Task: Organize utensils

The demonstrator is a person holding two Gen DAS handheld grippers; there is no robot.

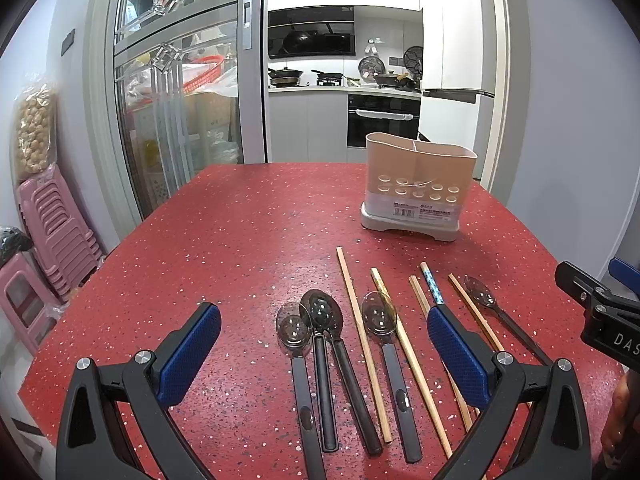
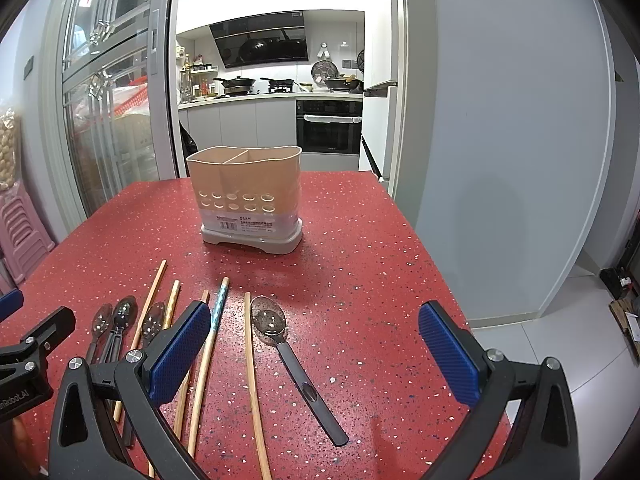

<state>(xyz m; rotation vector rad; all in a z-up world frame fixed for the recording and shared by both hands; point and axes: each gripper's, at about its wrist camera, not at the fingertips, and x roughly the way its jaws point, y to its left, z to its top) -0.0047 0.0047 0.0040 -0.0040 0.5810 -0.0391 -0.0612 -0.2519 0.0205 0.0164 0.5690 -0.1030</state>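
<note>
Spoons (image 1: 320,316) and chopsticks (image 1: 360,336) lie side by side between the left gripper's (image 1: 324,336) fingers; the holder (image 1: 420,184) stands beyond, to the right.

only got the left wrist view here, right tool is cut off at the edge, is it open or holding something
Observer: The right tool is open and empty, its fingers spread wide.
Operator: what sits between its fingers
Observer: The rightmost spoon, its whole handle showing, lying apart from the nearest chopstick.
Operator: anything right of that spoon
Observer: Only bare red table; past its right edge there is pale tiled floor.
</note>
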